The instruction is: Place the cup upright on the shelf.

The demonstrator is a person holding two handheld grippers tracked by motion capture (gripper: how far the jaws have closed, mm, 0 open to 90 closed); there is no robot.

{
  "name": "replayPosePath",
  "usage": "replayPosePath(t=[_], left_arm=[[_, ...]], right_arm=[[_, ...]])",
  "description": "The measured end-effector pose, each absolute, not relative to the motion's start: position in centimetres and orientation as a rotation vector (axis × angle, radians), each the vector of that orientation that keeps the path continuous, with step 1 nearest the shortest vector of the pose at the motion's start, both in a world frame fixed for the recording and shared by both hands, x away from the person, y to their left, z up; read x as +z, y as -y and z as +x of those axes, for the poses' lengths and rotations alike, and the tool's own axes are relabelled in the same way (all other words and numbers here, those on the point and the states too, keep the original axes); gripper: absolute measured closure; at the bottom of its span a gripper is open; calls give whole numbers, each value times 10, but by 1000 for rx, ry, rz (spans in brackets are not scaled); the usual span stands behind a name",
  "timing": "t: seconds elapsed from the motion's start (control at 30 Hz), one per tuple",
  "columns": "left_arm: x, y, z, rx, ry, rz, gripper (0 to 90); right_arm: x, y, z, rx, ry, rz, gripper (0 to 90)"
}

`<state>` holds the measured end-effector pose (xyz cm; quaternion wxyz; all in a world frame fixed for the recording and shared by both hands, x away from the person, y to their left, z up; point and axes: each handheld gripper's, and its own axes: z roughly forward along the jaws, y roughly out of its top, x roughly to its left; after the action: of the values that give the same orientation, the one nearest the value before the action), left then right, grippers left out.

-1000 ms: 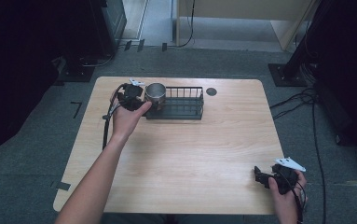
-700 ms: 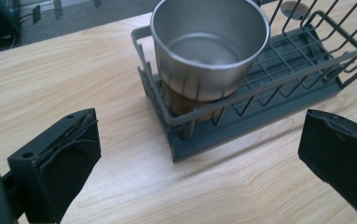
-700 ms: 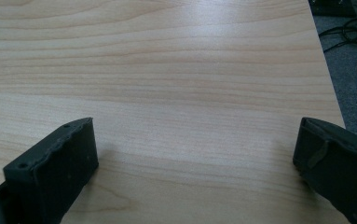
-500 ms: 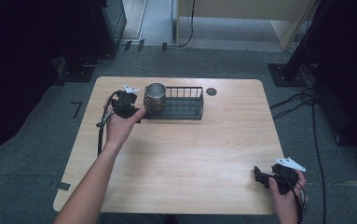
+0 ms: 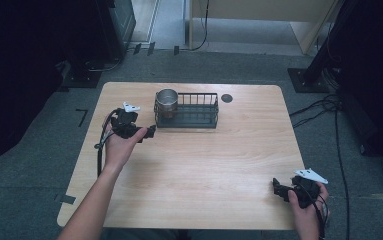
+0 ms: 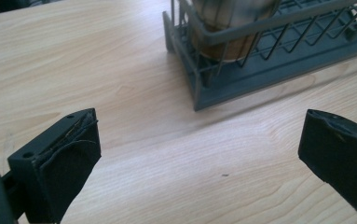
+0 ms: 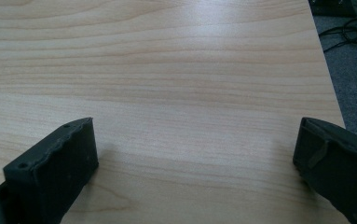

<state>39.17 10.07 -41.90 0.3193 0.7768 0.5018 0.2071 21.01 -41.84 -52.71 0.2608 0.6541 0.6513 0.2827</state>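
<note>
At the back of the table (image 5: 189,165), the metal cup (image 5: 167,102) stood upright in the left end of the wire basket (image 5: 194,112). Change over the last second: the left gripper (image 5: 149,133) had been right at the cup, then pulled back toward the person and off to the left; it now sat well clear of the basket with nothing between its jaws. In the left gripper view the jaws stood wide apart over bare wood, with the basket (image 6: 260,60) corner and the cup (image 6: 227,28) inside it just ahead. My read: the cup was placed and let go, so the drop-off looked done and the left arm was retreating. The right gripper (image 5: 277,187) hadn't moved, parked near the front right corner of the table, jaws spread wide and empty over plain wood in the right gripper view. Other stuff: a dark round cable hole (image 5: 227,98) in the tabletop just right of the basket, dark stands and loose cables (image 5: 329,107) on the floor around. Nothing lay between either gripper and the basket. Only snag I'd flag: the basket's wire wall (image 6: 223,37) wrapped the cup, so any regrasp would need to come from above.
</note>
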Motion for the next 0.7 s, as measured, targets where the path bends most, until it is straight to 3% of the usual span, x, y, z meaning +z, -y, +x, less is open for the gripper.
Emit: replayPosePath(t=[0.7], left_arm=[[-448, -128, 364, 554, -1372, 2027, 0]], right_arm=[[-527, 418, 210, 765, -1763, 1771, 0]])
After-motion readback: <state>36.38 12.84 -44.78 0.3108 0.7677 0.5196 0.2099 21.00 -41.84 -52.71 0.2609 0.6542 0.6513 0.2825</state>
